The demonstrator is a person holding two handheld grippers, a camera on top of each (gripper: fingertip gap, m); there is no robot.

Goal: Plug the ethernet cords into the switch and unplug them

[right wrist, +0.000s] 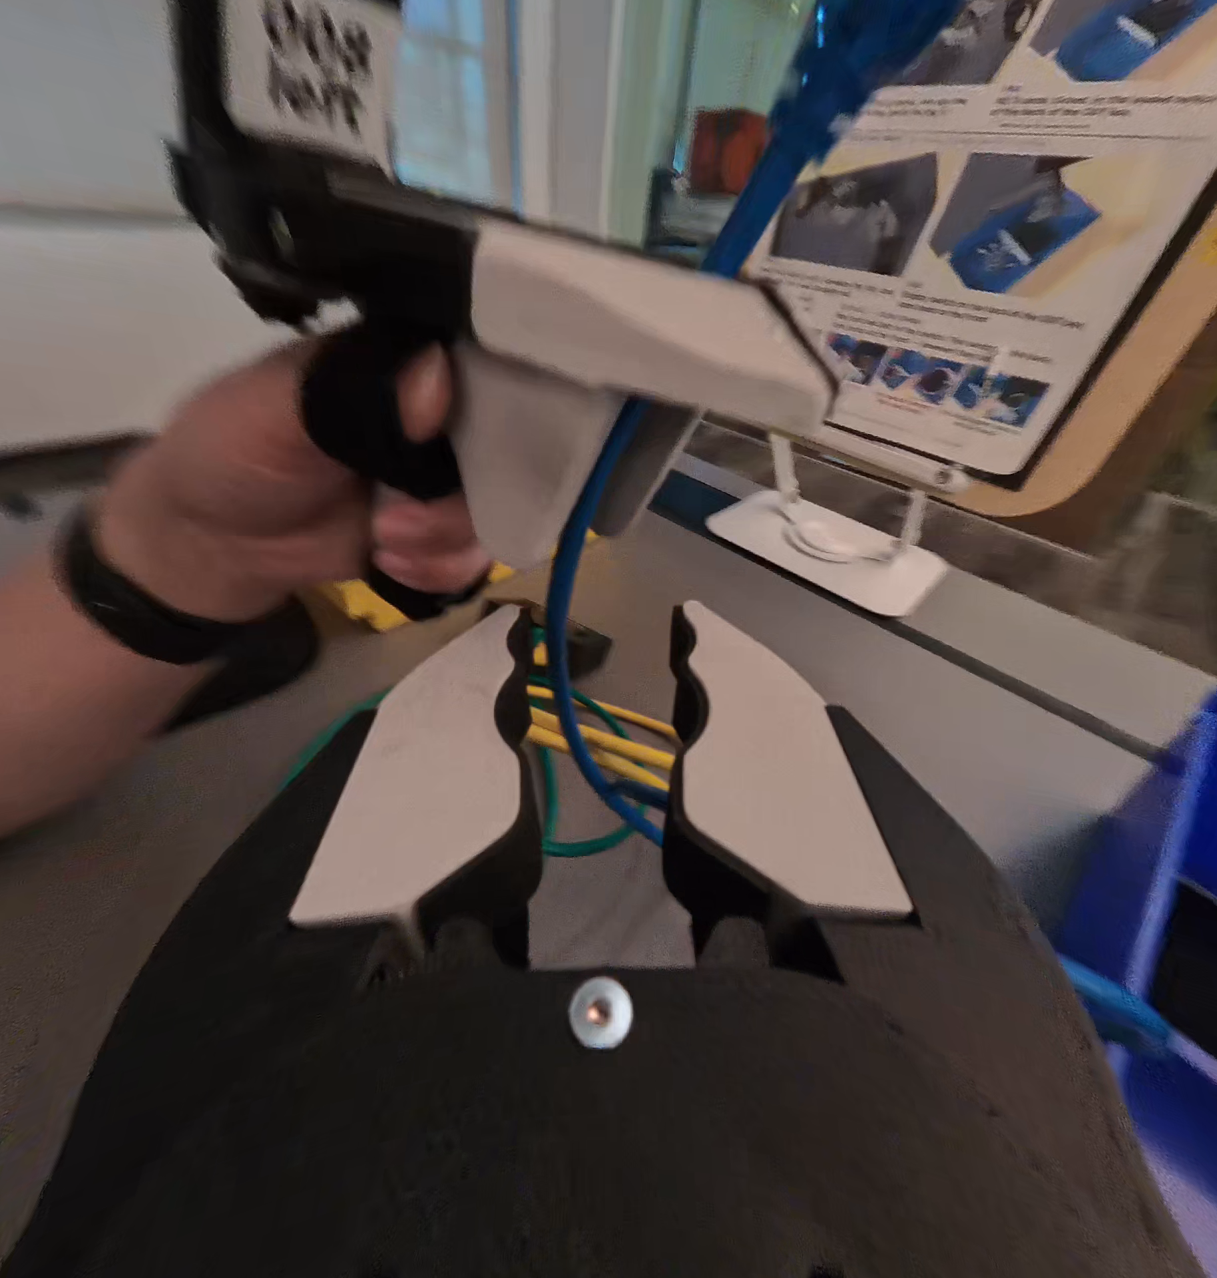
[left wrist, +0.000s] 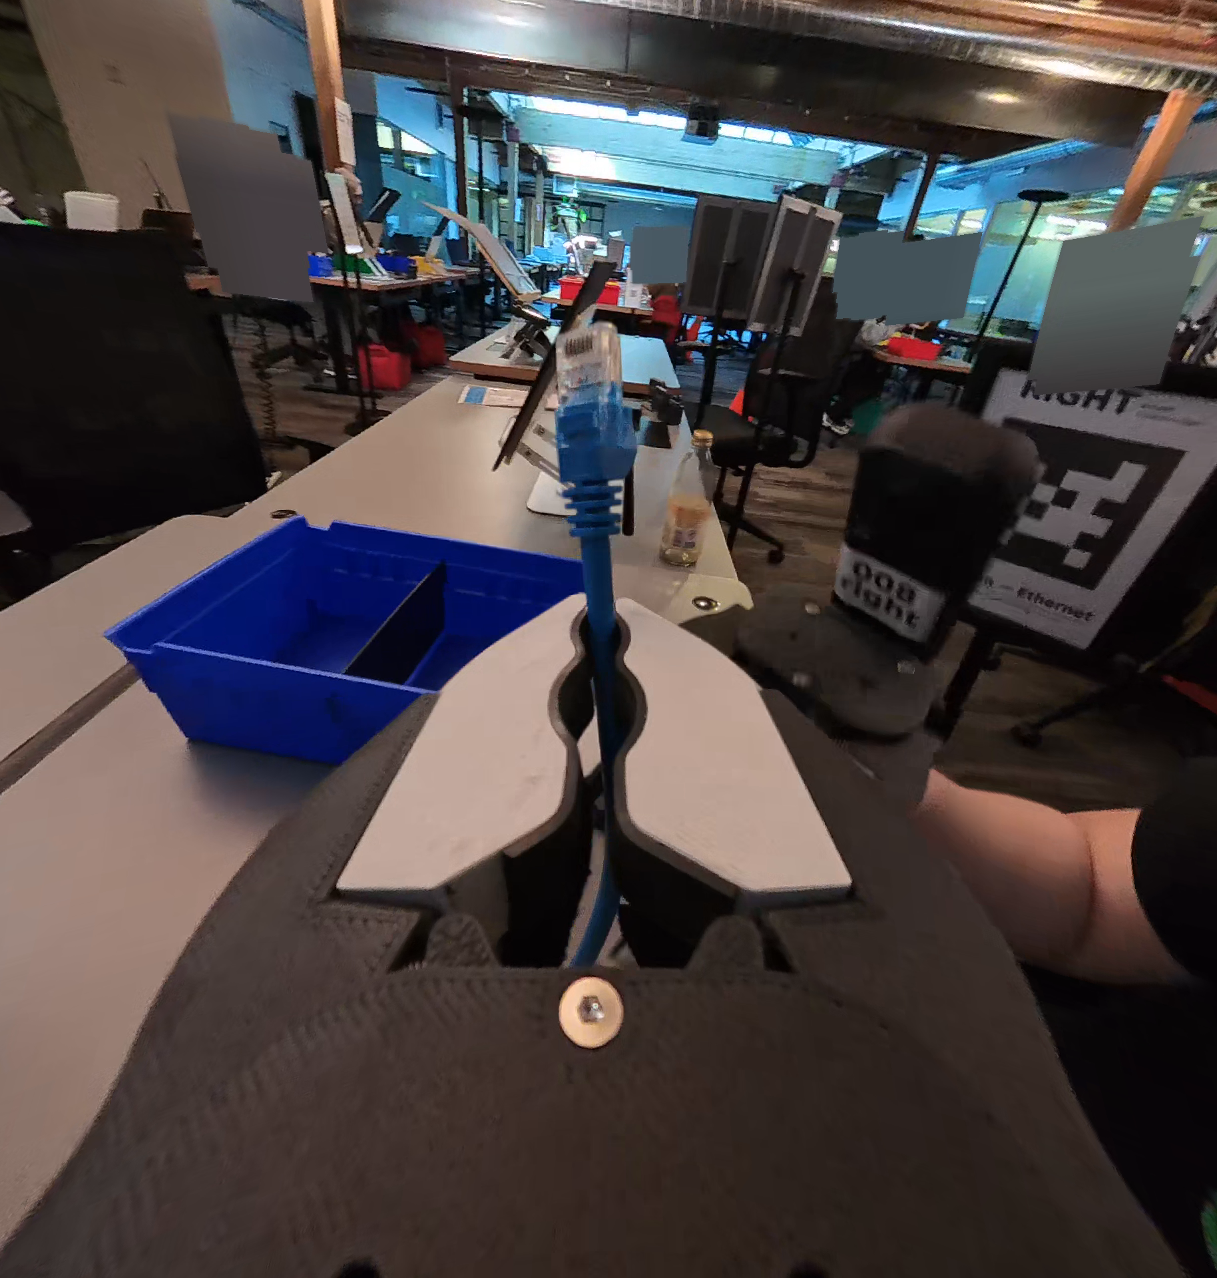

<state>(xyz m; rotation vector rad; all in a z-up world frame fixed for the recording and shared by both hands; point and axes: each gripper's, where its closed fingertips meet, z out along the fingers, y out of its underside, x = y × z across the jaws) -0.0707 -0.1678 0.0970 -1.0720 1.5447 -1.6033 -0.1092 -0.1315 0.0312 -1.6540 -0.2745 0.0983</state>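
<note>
My left gripper (left wrist: 600, 612) is shut on a blue ethernet cord (left wrist: 597, 553). Its clear plug (left wrist: 587, 356) stands upright above the fingertips. The right wrist view shows that gripper from the side (right wrist: 633, 346), held by a hand, with the blue cord (right wrist: 571, 553) hanging from it in a loop to the table. My right gripper (right wrist: 595, 619) is open and empty, low over the table. Between its fingers lie yellow cords (right wrist: 606, 743) and a green cord (right wrist: 557, 823). A dark object (right wrist: 581, 646) lies by the left fingertip; I cannot tell whether it is the switch.
A blue bin (left wrist: 315, 643) with a black divider stands on the grey table (left wrist: 73, 864) left of my left gripper; its corner shows in the right wrist view (right wrist: 1194, 864). An instruction board on a white stand (right wrist: 972, 242), a glass bottle (left wrist: 685, 512) and the other gripper's handle (left wrist: 931, 525) are nearby. My right fingertips sit around 8 centimeters from my left ones.
</note>
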